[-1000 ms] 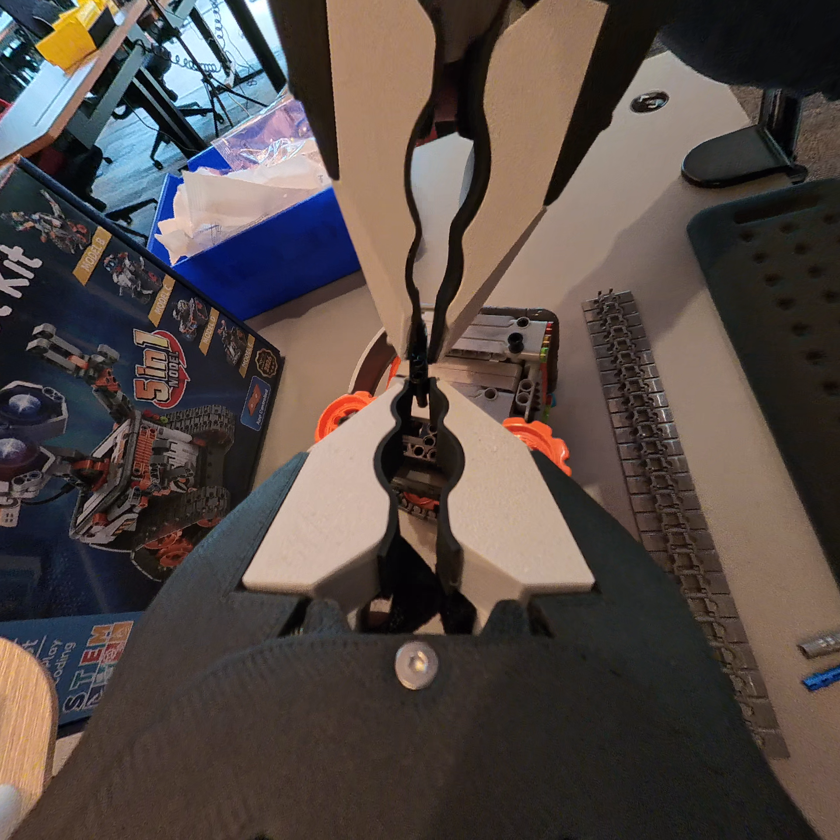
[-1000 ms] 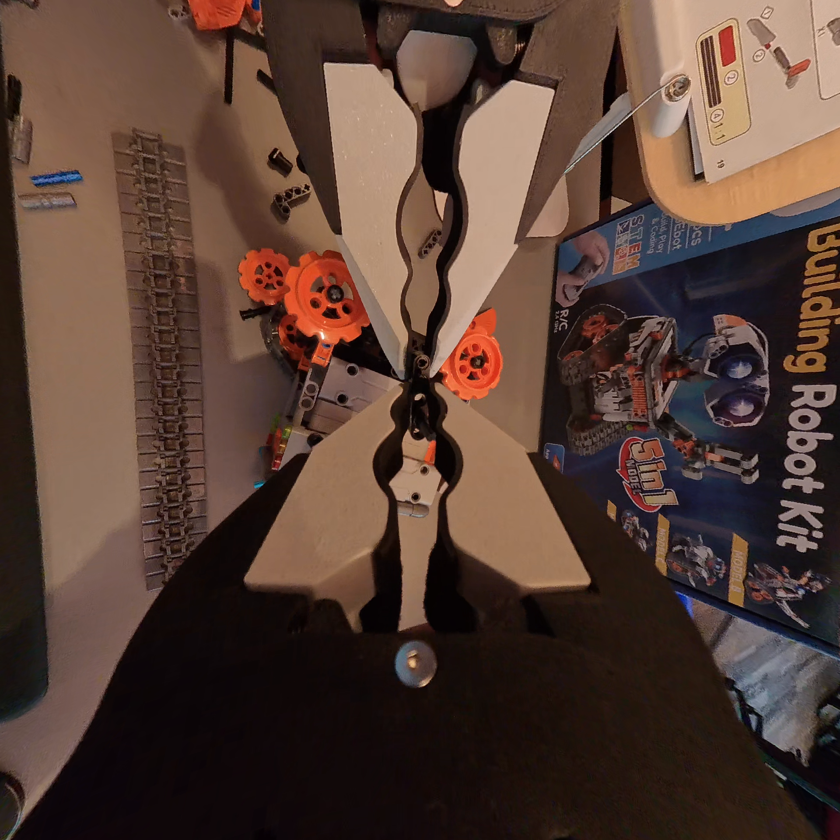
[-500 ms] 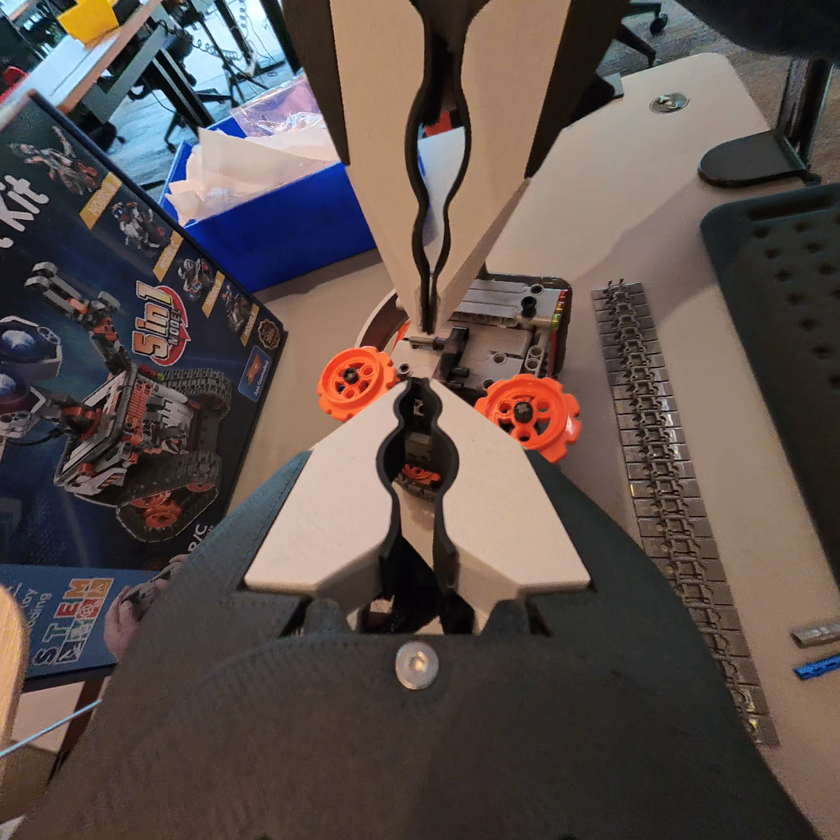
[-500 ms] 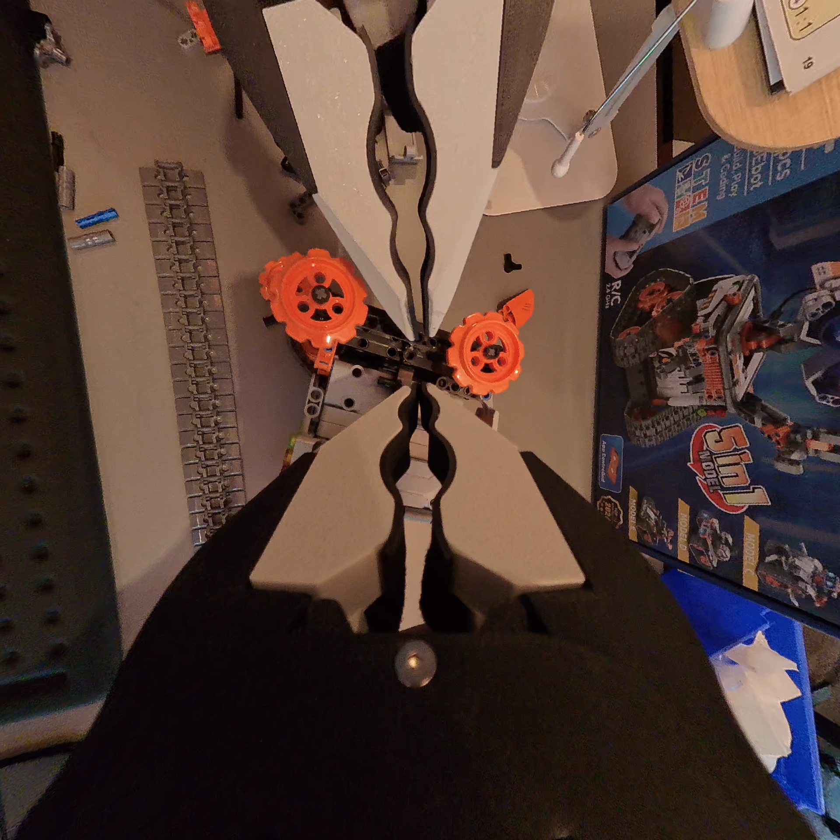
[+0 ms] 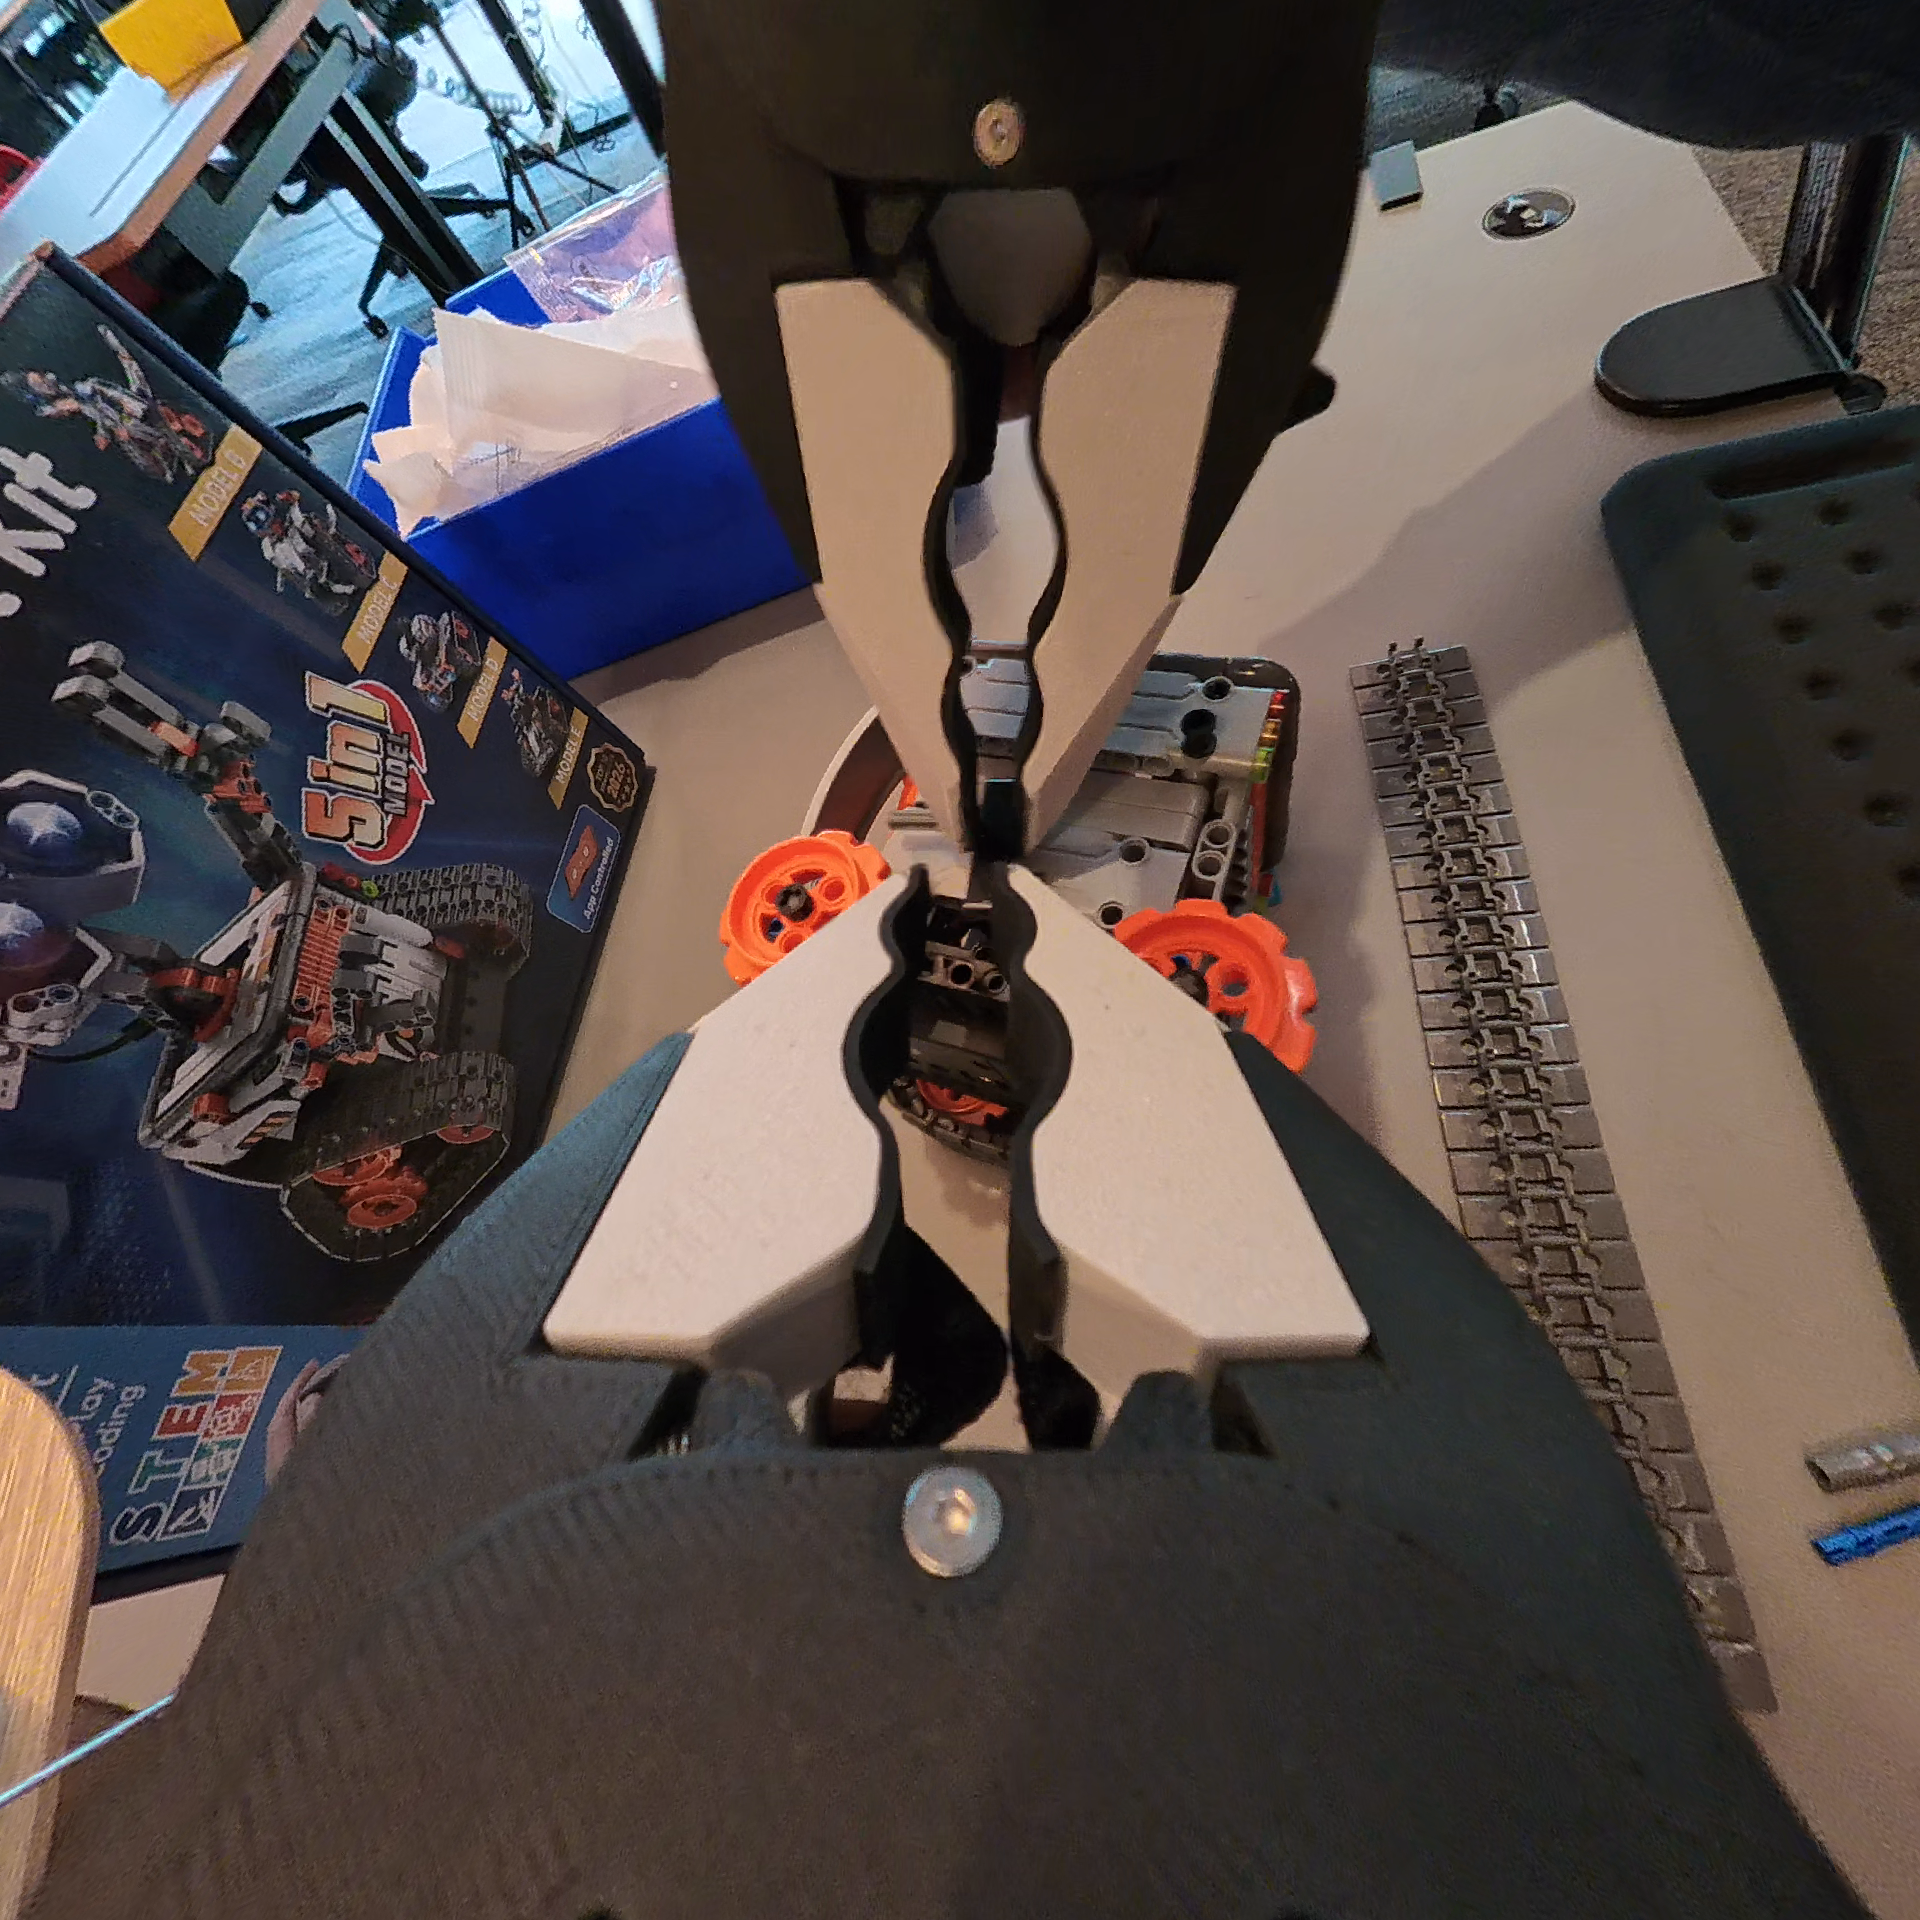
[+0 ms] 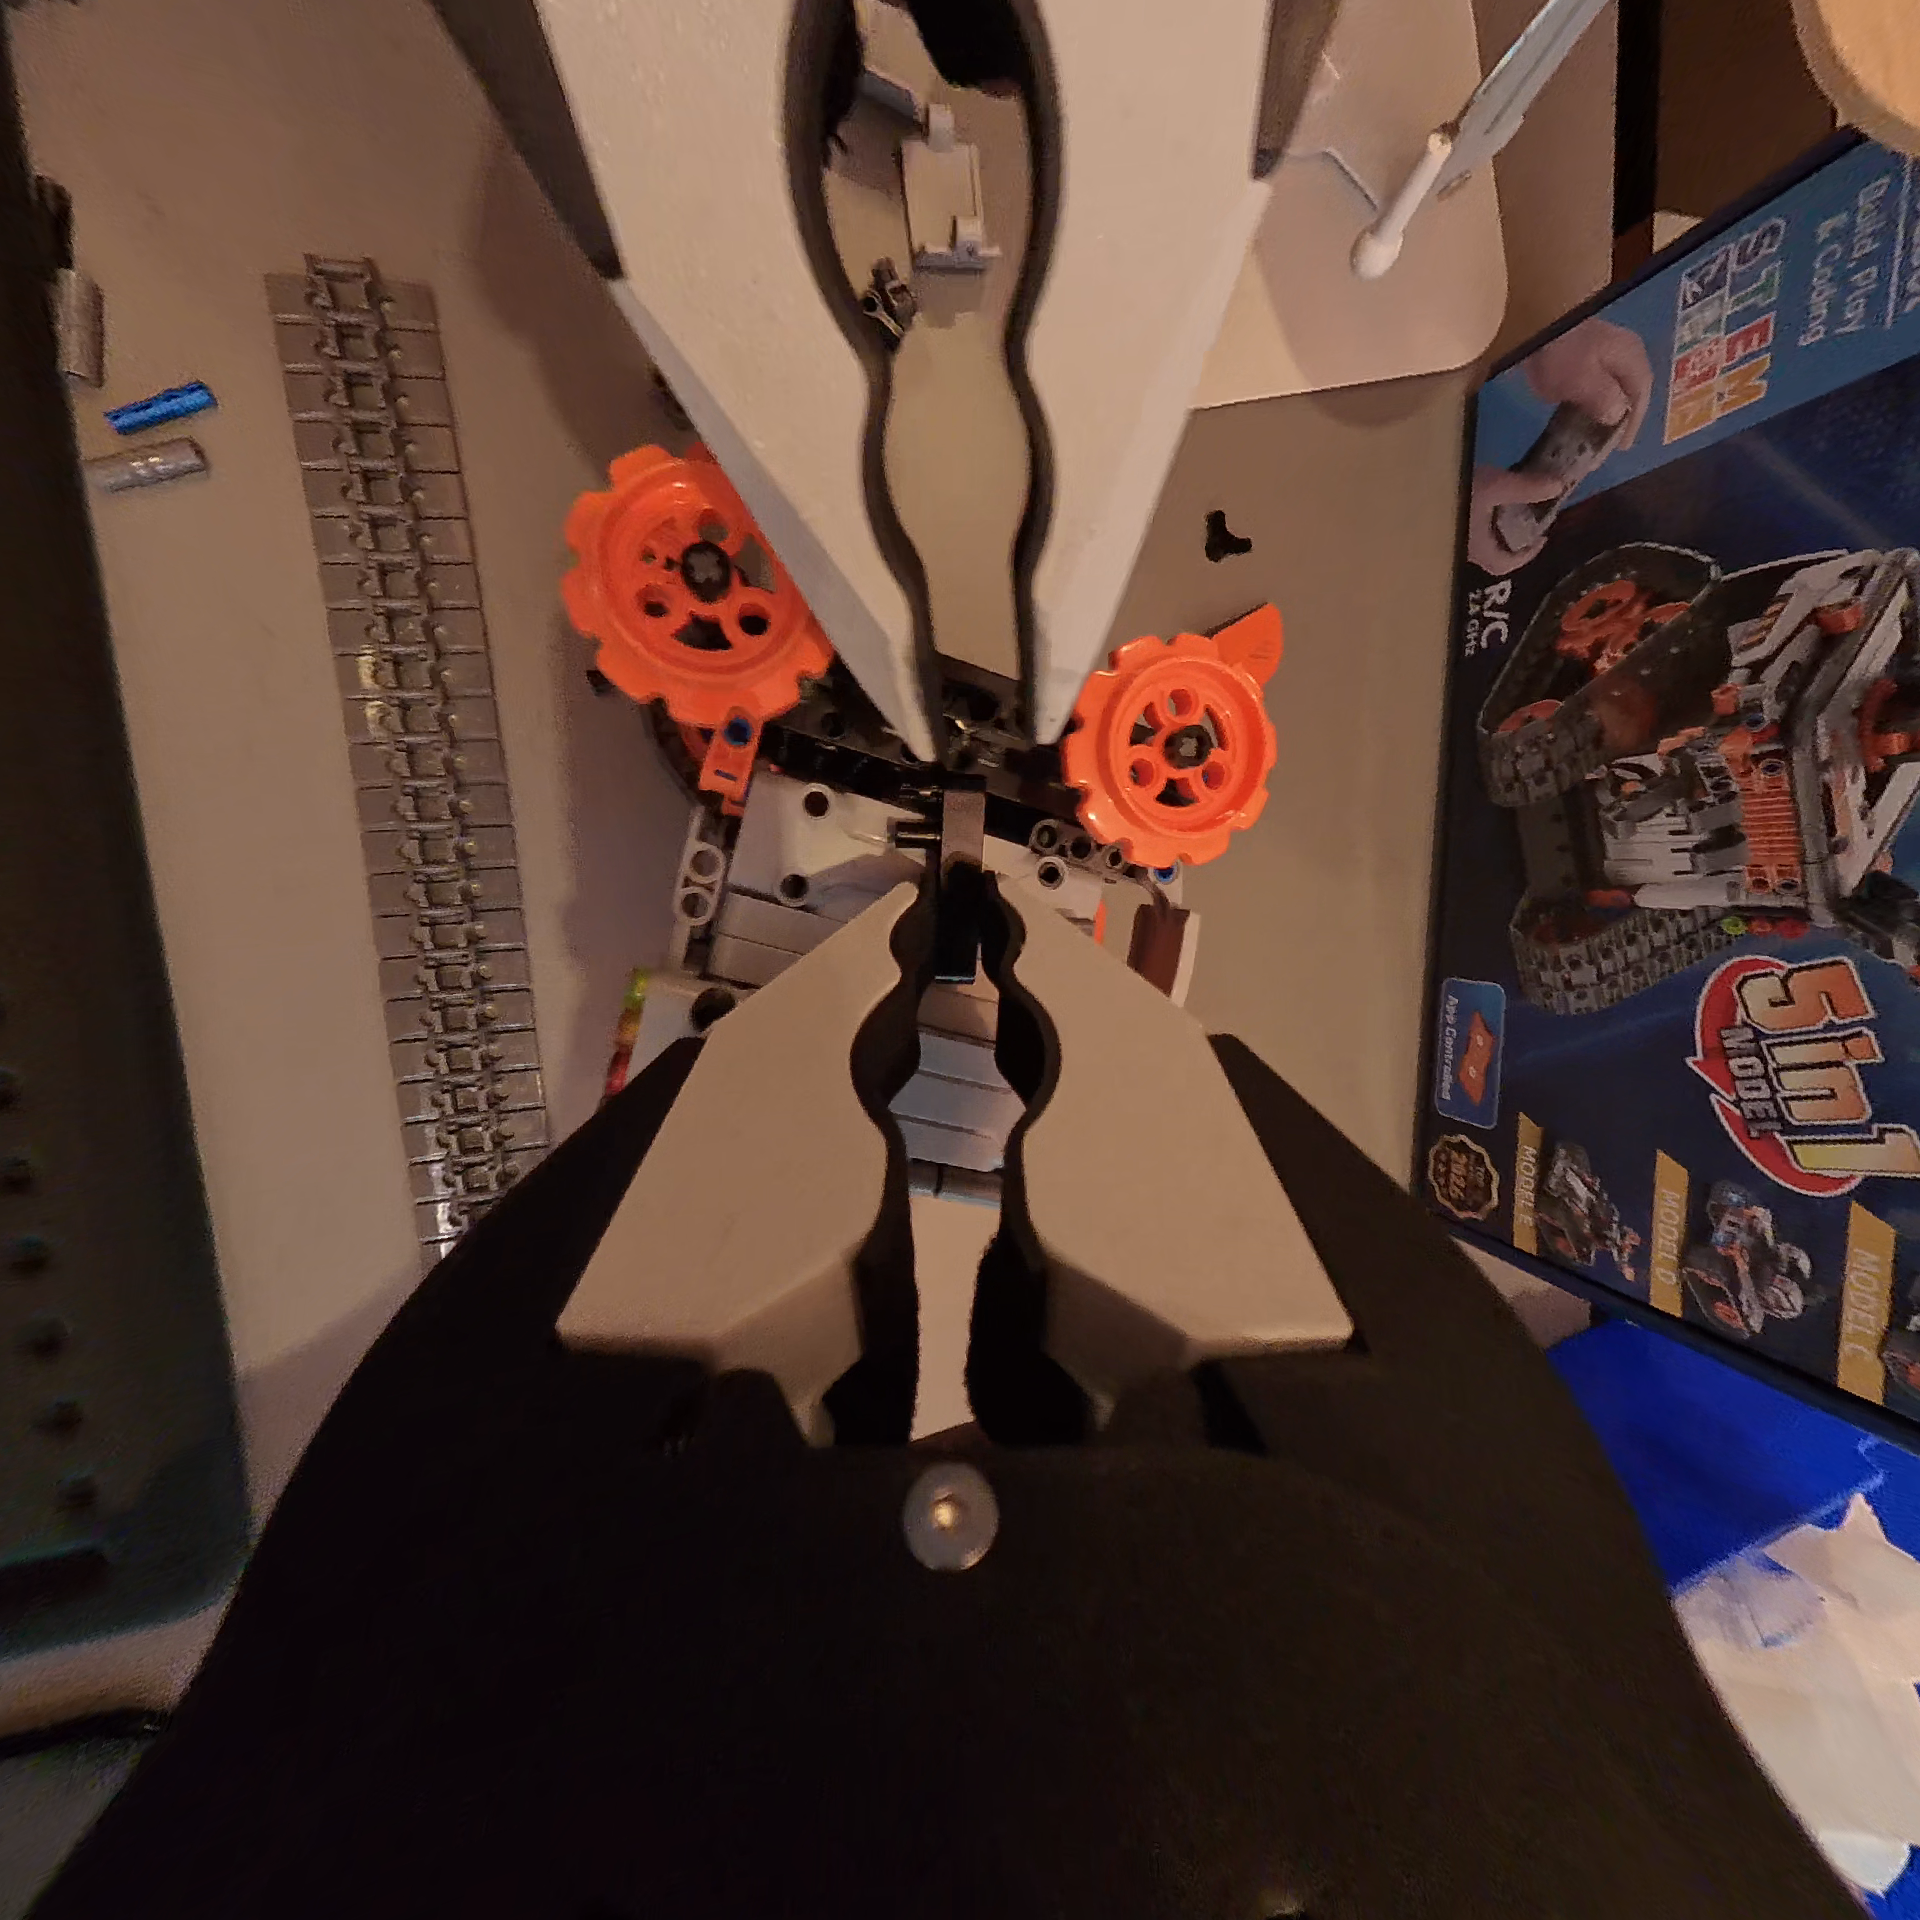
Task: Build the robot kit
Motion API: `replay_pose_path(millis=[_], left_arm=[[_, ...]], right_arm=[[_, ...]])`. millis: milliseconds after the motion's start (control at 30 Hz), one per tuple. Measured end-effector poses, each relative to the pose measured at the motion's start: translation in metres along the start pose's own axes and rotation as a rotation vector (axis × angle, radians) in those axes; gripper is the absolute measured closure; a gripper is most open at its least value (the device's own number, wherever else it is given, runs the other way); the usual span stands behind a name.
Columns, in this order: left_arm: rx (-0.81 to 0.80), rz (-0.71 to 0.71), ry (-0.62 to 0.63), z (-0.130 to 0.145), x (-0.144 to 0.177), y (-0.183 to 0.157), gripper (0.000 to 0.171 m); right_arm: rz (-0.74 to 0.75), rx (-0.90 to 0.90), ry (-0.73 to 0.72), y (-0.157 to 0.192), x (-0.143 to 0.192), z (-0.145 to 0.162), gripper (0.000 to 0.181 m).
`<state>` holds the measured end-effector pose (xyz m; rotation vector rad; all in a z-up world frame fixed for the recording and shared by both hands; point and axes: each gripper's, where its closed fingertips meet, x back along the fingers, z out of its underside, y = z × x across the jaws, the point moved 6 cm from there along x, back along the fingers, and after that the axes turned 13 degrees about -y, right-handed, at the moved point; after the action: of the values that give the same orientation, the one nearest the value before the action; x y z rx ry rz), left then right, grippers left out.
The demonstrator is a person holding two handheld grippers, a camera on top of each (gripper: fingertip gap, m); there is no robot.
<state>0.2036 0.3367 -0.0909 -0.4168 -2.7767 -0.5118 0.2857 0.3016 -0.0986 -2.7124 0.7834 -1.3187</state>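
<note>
1. Right wrist view: the right gripper point(image 6: 951, 914) has its tips closed on a small black piece point(image 6: 961, 831), which is held upright against the black beam point(image 6: 831, 764) of the model point(image 6: 769, 883).
2. Left wrist view: the left gripper point(image 5: 961, 883) meets it tip to tip from the opposite side. Its fingers stand slightly apart astride the same beam. I cannot tell whether they pinch it.
3. The model sits on the table point(image 5: 1403, 468) with an orange wheel point(image 6: 696, 592) on one side and a second wheel point(image 6: 1174, 748) on the other. A grey track strip point(image 5: 1486, 987) lies just beside it, and the kit box point(image 5: 260, 831) is on the far side.
4. Judgement: the piece is caught only at the very fingertips, so it could easily twist. It needs a square, straight hold with the model braced.
</note>
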Motion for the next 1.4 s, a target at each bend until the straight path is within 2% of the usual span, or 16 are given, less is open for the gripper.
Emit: replay_pose_path(millis=[67, 167, 467, 600, 733, 800, 867, 967, 1133, 1233, 1400], left_arm=[[0.02, -0.011, 0.005, 0.001, -0.001, 0.001, 0.159], [0.114, -0.036, -0.007, 0.003, -0.002, 0.006, 0.153], [0.431, 0.026, -0.23, -0.013, 0.004, 0.013, 0.15], [0.454, 0.045, -0.303, -0.019, 0.003, 0.01, 0.161], [0.41, 0.026, -0.324, -0.021, 0.004, 0.01, 0.164], [0.308, -0.009, -0.285, -0.02, 0.002, 0.008, 0.165], [0.149, -0.055, -0.216, -0.02, 0.0, 0.004, 0.165], [-0.016, -0.082, -0.158, -0.024, -0.002, -0.003, 0.165], [-0.156, -0.09, -0.126, -0.029, 0.001, -0.008, 0.165], [-0.251, -0.113, -0.085, -0.027, 0.001, -0.01, 0.166], [-0.291, -0.092, -0.096, -0.025, 0.002, -0.012, 0.165]], right_arm=[[0.022, 0.03, -0.033, 0.003, 0.004, -0.003, 0.176], [0.148, 0.114, -0.063, 0.004, 0.014, -0.009, 0.176], [0.533, 0.431, -0.107, 0.012, 0.036, -0.021, 0.176], [0.63, 0.554, -0.106, 0.018, 0.037, -0.024, 0.176], [0.678, 0.604, -0.113, 0.021, 0.038, -0.024, 0.176], [0.645, 0.568, -0.124, 0.021, 0.037, -0.023, 0.174], [0.553, 0.488, -0.158, 0.022, 0.038, -0.023, 0.155], [0.419, 0.391, -0.246, 0.024, 0.049, -0.032, 0.166], [0.26, 0.295, -0.173, 0.014, 0.047, -0.032, 0.176], [0.219, 0.297, -0.13, 0.011, 0.043, -0.033, 0.176], [0.191, 0.295, -0.105, 0.009, 0.039, -0.033, 0.168]])
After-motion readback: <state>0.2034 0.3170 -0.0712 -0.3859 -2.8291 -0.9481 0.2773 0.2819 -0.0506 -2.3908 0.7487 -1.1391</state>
